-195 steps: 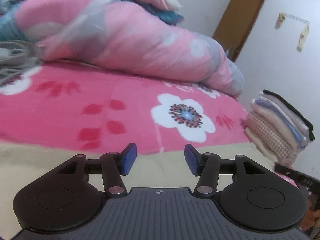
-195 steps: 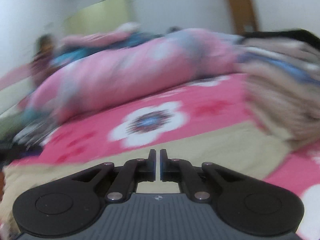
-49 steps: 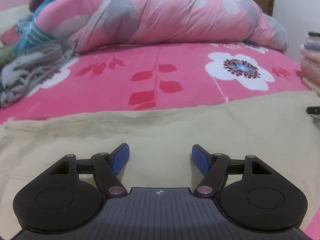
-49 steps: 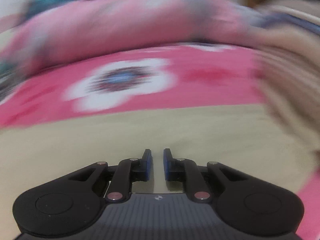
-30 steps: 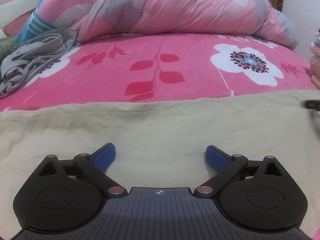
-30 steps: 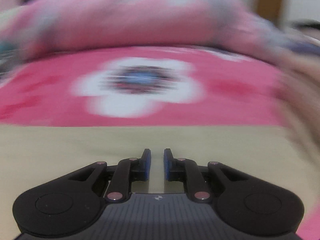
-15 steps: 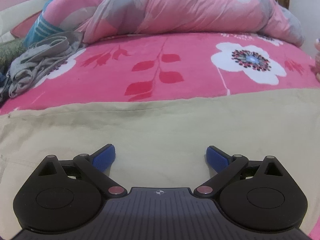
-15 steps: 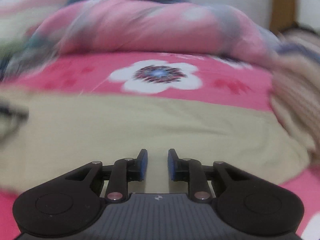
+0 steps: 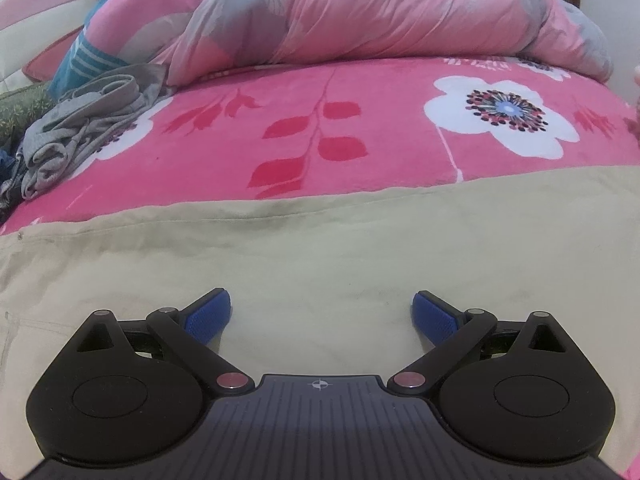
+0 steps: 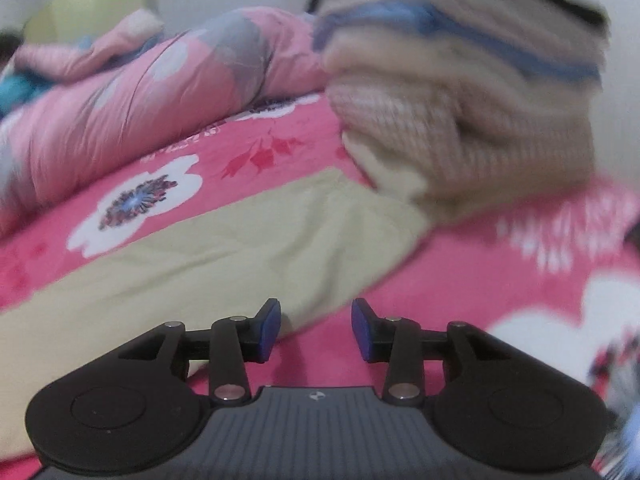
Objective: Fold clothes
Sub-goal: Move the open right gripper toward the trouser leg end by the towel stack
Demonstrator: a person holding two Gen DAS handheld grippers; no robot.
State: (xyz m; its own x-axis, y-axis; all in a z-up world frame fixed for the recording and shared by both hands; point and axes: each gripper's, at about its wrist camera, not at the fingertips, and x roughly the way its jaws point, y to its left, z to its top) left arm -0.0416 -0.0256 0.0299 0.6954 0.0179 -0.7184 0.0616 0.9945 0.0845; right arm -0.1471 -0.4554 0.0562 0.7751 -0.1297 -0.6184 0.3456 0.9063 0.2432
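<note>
both tongs empty: left gripper (image 9: 322, 314) wide open over the beige cloth (image 9: 320, 248), right gripper (image 10: 314, 330) has just been opening at its edge. next, it seems: pinch that edge at 11 o'clock.

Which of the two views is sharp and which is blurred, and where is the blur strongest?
Left wrist view: sharp; the beige garment and grey clothes show clear creases. Right wrist view: motion-blurred, strongest on the folded stack and the right edge; only the tongs stay crisp.
</note>
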